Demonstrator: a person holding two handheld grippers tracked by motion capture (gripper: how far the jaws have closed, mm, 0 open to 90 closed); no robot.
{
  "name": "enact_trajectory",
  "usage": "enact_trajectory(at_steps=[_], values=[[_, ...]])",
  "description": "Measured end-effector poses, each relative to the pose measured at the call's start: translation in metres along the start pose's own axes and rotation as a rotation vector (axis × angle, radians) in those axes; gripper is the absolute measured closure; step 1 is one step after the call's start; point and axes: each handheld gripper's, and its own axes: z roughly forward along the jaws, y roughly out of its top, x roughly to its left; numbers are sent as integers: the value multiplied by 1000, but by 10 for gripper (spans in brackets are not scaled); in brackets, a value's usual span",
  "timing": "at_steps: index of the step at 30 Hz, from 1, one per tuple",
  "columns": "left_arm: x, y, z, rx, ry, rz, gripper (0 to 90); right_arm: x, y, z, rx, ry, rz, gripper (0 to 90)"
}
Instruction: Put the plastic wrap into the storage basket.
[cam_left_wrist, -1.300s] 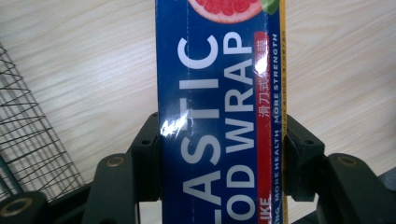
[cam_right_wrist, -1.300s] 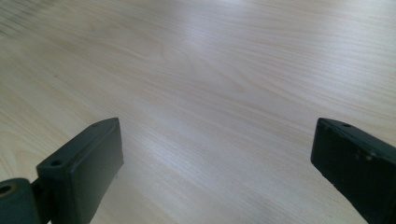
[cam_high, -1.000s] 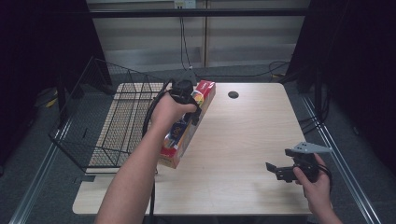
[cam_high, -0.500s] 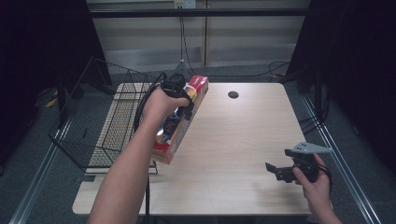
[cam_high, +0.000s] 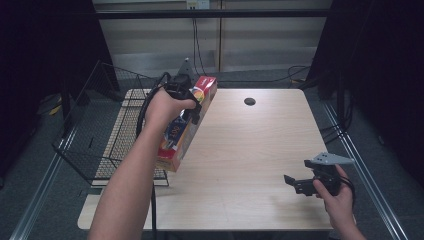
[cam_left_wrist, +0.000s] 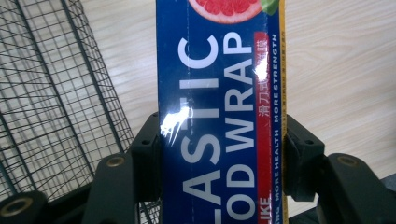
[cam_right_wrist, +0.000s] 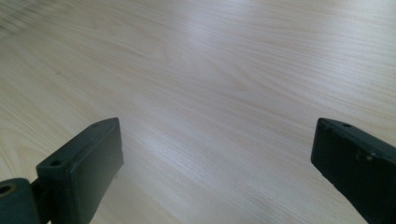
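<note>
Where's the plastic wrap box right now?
In the high view the plastic wrap box is clamped in the left gripper, tilted over the table's left edge, beside the wire basket.

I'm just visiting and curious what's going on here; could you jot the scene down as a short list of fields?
Held item: plastic wrap box, tilted, partly over the table's left edge
Holder: left gripper, jaws clamped on the box's two long sides
Beside it: black wire basket, on the left
Other tool: right gripper, jaws open, nothing between them
Surface: wooden table
</note>
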Motion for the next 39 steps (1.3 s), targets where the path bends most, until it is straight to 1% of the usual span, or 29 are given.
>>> enact_trajectory(at_steps=[3,7,10,12,13,15,18,19,21,23,25,27,28,29,30,34,36,37,38,39], values=[[3,-1,-4,-1,-1,-2,441,0,0,0,0,1,1,22],[7,-2,-8,-5,10,-11,441,0,0,0,0,-1,-2,22],[10,-2,-11,-4,12,-8,441,1,0,1,1,3,-3,22],[12,-2,-13,-5,21,-9,441,1,0,1,3,3,-4,22],[14,-2,-15,0,19,-11,441,2,0,1,3,3,-5,22],[16,-3,-16,-13,22,-23,441,2,0,1,3,2,-6,22],[20,-3,-19,-11,25,-26,441,2,0,1,3,4,-8,22],[21,-3,-20,-13,20,-40,441,2,0,1,5,5,-9,22],[24,-3,-21,-21,24,-42,441,2,0,1,6,6,-9,22],[26,-4,-22,-18,24,-48,441,2,0,1,6,8,-11,22],[28,-4,-22,-8,33,-49,441,2,-1,1,7,7,-6,21],[30,-4,-22,-11,37,-54,441,2,-1,1,8,9,-5,22],[31,-4,-23,-8,31,-48,441,2,-1,1,10,7,-6,22],[32,-5,-23,-14,26,-62,441,2,-1,2,10,8,-7,22],[33,-5,-24,-13,22,-66,441,2,-1,2,11,10,-5,22],[35,-5,-26,-15,39,-59,441,2,-1,2,12,10,-8,22],[37,-5,-27,-21,31,-70,441,2,-1,3,14,11,-6,22],[37,-6,-27,-32,31,-86,441,2,-1,3,13,10,-6,22],[39,-6,-28,-26,37,-78,441,2,-1,3,13,10,-6,21],[40,-6,-28,-26,37,-83,441,2,-1,3,14,9,-8,22]])
